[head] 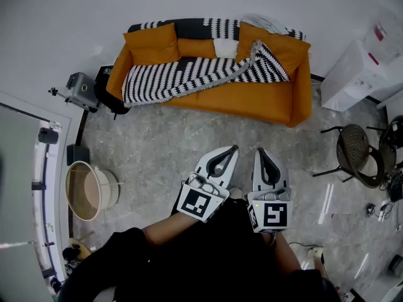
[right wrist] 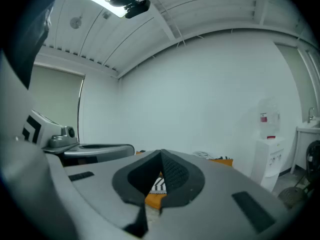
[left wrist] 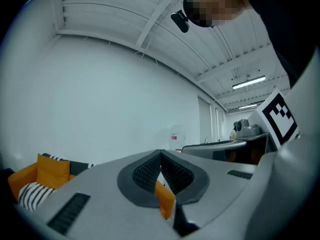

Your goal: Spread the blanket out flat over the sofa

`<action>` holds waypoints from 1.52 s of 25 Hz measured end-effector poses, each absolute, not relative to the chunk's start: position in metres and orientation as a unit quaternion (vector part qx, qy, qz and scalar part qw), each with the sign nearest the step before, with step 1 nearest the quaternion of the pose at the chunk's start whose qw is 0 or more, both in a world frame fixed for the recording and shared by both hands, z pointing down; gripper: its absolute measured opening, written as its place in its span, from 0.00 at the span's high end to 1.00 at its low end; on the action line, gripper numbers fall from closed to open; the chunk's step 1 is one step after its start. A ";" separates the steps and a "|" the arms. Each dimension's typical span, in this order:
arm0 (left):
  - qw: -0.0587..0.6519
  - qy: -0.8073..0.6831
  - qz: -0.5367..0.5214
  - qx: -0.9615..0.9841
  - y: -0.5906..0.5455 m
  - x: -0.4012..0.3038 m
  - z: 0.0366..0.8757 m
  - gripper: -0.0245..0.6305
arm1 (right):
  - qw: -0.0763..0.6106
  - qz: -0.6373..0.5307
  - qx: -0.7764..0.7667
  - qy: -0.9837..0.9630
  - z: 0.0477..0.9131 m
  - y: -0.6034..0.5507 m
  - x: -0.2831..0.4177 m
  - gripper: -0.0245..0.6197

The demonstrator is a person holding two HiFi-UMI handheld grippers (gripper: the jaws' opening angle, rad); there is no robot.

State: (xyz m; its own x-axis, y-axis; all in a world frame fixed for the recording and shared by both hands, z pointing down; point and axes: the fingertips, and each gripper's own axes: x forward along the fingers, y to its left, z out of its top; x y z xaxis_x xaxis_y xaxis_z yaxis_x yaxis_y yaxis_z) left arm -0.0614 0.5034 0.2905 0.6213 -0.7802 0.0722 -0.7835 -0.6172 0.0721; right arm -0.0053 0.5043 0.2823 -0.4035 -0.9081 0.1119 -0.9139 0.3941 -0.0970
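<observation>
Orange sofa (head: 252,102) stands against the far wall. The black-and-white zigzag blanket (head: 189,74) lies on it, over the seat from the sofa's left arm across to its right cushion (head: 277,48). It is not flat: a bunched fringed edge runs diagonally from the front left of the seat up to that cushion. Another stretch of the same pattern hangs over the top of the sofa's backrest. A left cushion (head: 152,44) leans in the sofa's left corner and a small white pillow (head: 225,48) sits mid-backrest.

Left gripper (head: 234,148) and right gripper (head: 259,150) are side by side over the marble floor (head: 157,150), well in front of the sofa and pointing toward it, not touching the blanket. The left gripper's jaws are pressed together at the tips with nothing pinched; its ribbed pads (left wrist: 147,171) meet, and only orange sofa shows through the gap behind them. The right gripper's jaws are also pressed together and empty; behind its pads (right wrist: 175,174) a bit of blanket and sofa shows far off. Dark sleeves (head: 157,250) hold both.

A round tub (head: 91,190) sits on the floor front-left of the sofa. A gray device (head: 82,91) stands just beside the sofa's left arm. A white cabinet (head: 362,68) stands right of the sofa, with a dark chair (head: 356,153) front-right of it.
</observation>
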 end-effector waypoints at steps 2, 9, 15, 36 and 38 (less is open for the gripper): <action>0.057 -0.434 0.017 0.899 0.499 -0.060 0.294 0.95 | 0.012 0.081 0.547 -0.833 0.285 0.502 0.000 0.91; 0.063 -0.426 0.008 0.903 0.467 -0.053 0.299 0.95 | 0.007 0.117 0.580 -0.806 0.304 0.472 0.024 0.90; 0.083 -0.402 0.017 0.912 0.413 -0.047 0.320 0.95 | 0.023 0.127 0.614 -0.779 0.317 0.423 0.039 0.90; 0.137 -0.360 -0.005 0.923 0.128 -0.112 0.350 0.95 | 0.070 0.160 0.669 -0.723 0.347 0.165 0.008 0.90; 0.140 -0.360 -0.003 0.922 0.112 -0.110 0.356 0.95 | 0.079 0.163 0.667 -0.723 0.357 0.146 0.009 0.90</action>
State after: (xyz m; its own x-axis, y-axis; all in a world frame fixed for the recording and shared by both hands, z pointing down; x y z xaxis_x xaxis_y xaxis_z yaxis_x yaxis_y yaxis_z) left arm -0.1103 0.1115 0.3560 0.7407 -0.6651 0.0945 -0.6633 -0.7016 0.2604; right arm 0.0087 0.1457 0.3572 -0.0977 -0.9387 0.3307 -0.9899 0.0573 -0.1299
